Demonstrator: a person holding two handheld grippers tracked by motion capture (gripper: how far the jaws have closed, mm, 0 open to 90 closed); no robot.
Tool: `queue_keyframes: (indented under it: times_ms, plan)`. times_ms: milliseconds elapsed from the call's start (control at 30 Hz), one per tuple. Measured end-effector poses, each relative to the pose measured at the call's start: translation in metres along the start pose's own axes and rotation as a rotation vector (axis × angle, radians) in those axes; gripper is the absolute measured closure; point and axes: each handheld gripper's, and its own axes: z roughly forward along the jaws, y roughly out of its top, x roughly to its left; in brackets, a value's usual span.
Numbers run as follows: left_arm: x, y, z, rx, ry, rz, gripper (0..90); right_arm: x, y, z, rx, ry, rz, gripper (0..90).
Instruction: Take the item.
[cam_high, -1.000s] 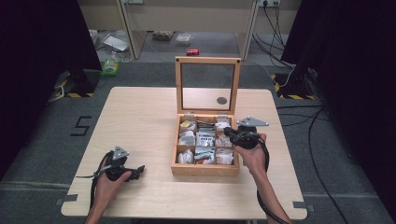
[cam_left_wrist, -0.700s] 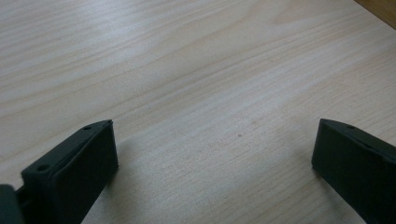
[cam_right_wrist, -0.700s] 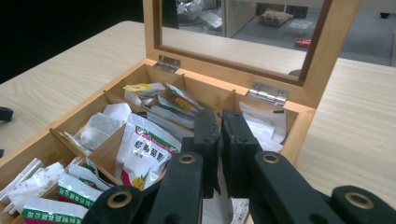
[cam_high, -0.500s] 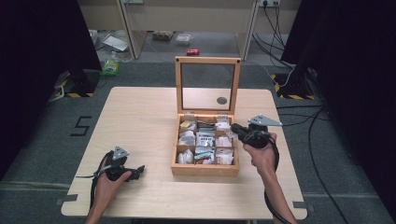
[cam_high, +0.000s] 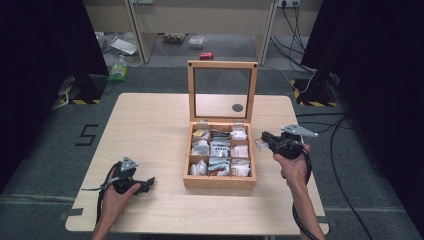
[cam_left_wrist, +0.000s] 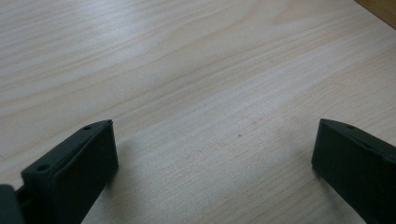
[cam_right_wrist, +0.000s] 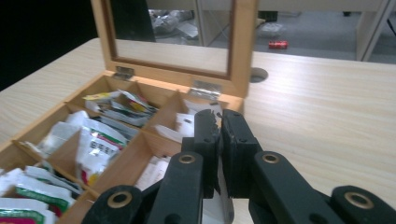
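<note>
The pale wooden table (cam_high: 150, 125) carries an open wooden compartment box (cam_high: 220, 181) whose glass-paned lid (cam_high: 222, 90) stands upright at the back. The box's nine compartments remain well stocked with paper tea sachets (cam_high: 219, 150), white ones in the right column and printed ones in the middle. One small, pale sachet (cam_high: 260, 144) appears to be already out: the right gripper (cam_high: 265, 140) holds it just beyond the box's right wall, above the table, jaws clamped together on it. It is not yet set down, so the removal looks only partly done. The left gripper (cam_high: 149, 183) rests on the table well left of the box, jaws wide apart and empty.
</note>
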Motion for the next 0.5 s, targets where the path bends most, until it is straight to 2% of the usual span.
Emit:
queue_keyframes:
  times_ms: [167,500]
  plan:
    - [0.0,0.0,0.0,-0.001,0.0,-0.001,0.0,-0.013,-0.007,0.001,0.013,-0.028,0.024,85.9]
    - [0.0,0.0,0.0,-0.001,0.0,-0.001,0.0,-0.025,-0.02,0.007,0.056,-0.06,0.046,85.8]
